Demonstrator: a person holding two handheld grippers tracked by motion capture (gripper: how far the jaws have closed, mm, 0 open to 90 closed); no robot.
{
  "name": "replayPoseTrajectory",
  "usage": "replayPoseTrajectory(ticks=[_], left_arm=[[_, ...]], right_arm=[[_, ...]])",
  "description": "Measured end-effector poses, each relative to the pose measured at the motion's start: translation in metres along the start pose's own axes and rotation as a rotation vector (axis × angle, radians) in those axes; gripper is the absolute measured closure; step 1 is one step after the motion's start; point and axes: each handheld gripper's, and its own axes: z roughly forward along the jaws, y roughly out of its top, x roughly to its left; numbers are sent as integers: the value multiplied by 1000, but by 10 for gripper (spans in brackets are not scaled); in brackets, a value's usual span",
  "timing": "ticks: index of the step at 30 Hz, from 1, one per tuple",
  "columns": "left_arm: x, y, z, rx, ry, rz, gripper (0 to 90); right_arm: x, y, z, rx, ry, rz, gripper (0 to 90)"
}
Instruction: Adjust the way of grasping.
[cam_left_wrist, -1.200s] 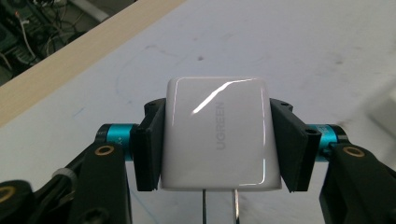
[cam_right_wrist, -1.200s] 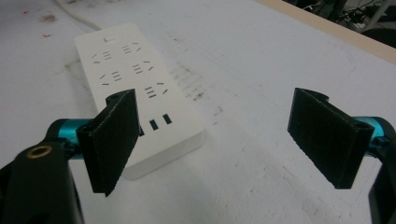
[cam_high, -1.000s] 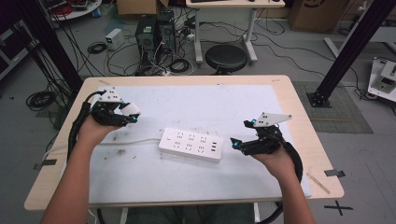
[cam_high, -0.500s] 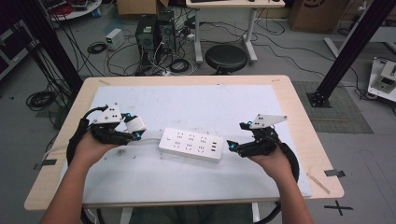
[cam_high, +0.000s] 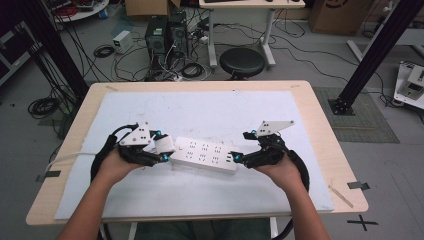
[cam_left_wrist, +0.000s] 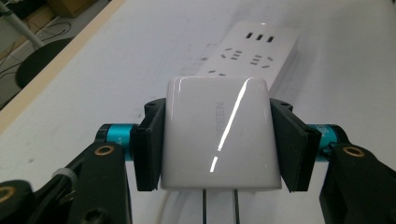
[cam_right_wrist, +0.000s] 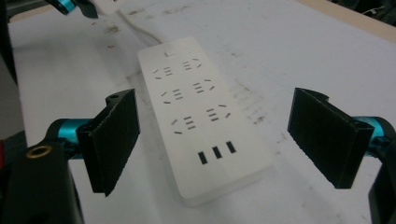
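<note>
A white charger (cam_left_wrist: 219, 135) is clamped in the left gripper (cam_high: 159, 148).
The power strip (cam_high: 204, 154) lies crosswise, USB end between the right gripper (cam_right_wrist: 224, 140)'s wide-open, empty jaws.

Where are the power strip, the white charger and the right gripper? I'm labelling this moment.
power strip (cam_high: 205, 155): high view, middle of its top face.
white charger (cam_left_wrist: 219, 135): left gripper view, its glossy face.
right gripper (cam_right_wrist: 217, 140): right gripper view, midway between its open jaws.

Light wood table (cam_high: 320, 125), white sheet (cam_high: 225, 112) covering most of top. White power strip (cam_high: 204, 155) flat on sheet between left gripper (cam_high: 161, 148) and right gripper (cam_high: 240, 146), its cord (cam_high: 67, 158) trailing past left one.
</note>
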Motion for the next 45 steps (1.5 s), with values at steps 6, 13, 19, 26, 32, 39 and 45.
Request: replayPoseTrajectory(ticks=[6, 13, 19, 26, 32, 39, 45], left_arm=[[-18, 5, 17, -51, -18, 52, 425], [-34, 10, 33, -88, -3, 111, 424], [-45, 9, 42, -110, 14, 144, 425], [-54, 9, 50, -131, 59, 187, 425], [-60, 12, 58, -137, 86, 237, 425], [-68, 18, 67, -165, 101, 269, 425], [-72, 23, 70, -198, 113, 276, 425]], right_arm=[[6, 1, 14, 1, 68, 50, 172], [10, 0, 27, -6, 148, 128, 171], [10, -1, 38, 11, 204, 182, 172], [10, -1, 50, 25, 278, 257, 172], [13, -1, 57, 29, 325, 284, 172], [14, -2, 66, 14, 386, 328, 172], [14, -4, 72, 7, 420, 367, 189]])
